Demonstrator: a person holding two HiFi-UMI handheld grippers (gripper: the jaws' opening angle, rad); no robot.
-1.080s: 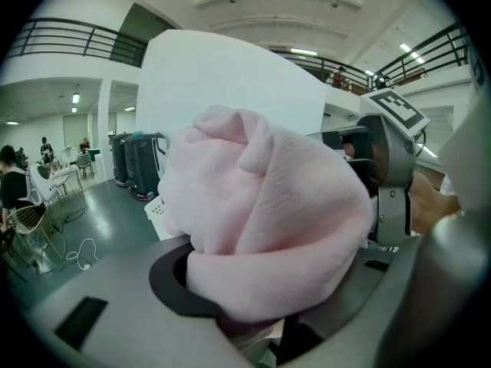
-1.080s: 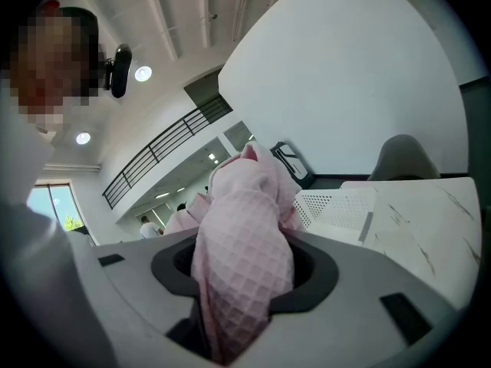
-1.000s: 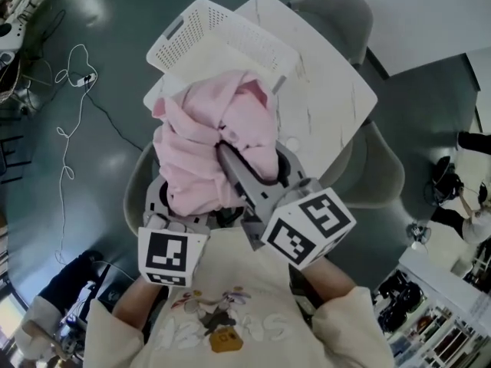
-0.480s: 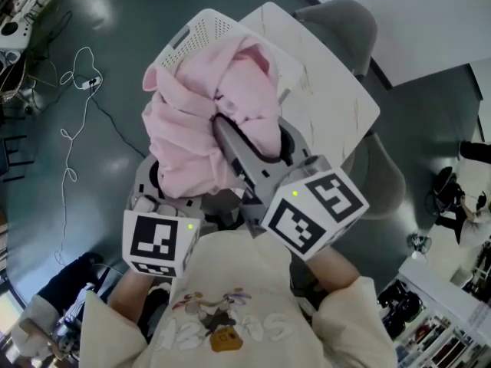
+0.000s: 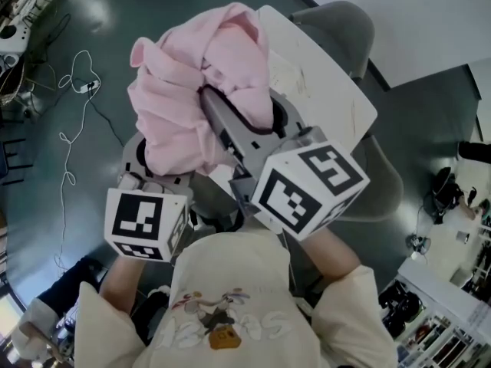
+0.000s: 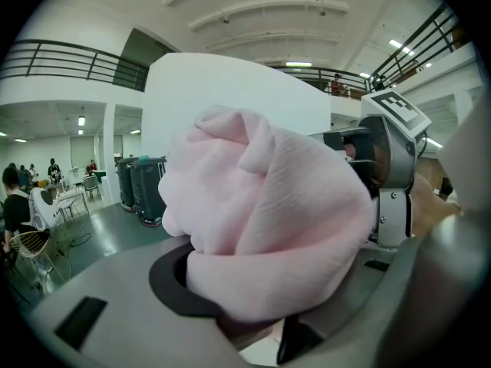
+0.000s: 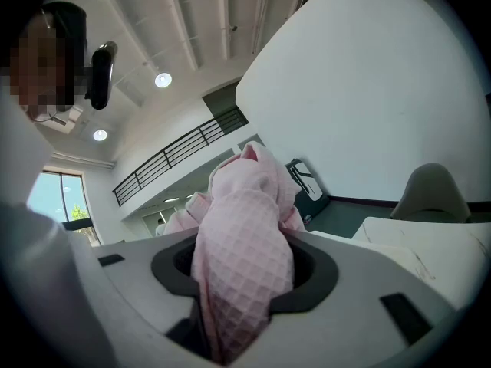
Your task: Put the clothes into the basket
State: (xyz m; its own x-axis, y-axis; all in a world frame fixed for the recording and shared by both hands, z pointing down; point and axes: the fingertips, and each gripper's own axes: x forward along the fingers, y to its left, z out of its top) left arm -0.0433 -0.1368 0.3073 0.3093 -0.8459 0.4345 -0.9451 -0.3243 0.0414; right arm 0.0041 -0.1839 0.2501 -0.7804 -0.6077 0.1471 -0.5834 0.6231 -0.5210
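Observation:
A bunched pink garment (image 5: pixel 196 83) hangs in the air in front of me, held from both sides. My left gripper (image 5: pixel 165 156) is shut on its lower left folds, which fill the left gripper view as a pink garment (image 6: pixel 268 221) bulging out between the jaws. My right gripper (image 5: pixel 230 125) is shut on a waffle-textured fold (image 7: pixel 242 259) of the same garment. In the head view the raised cloth covers the place where the white basket stood, so the basket is hidden.
A white table (image 5: pixel 326 83) lies beyond the garment, with grey chairs at its far side (image 5: pixel 341 18) and right side (image 5: pixel 380 179). A white cable (image 5: pixel 73 121) trails across the dark floor at the left. Dark bins (image 6: pixel 138 190) stand far off.
Both grippers have risen and moved away from me with the pink garment. It now covers the white basket that showed behind it before.

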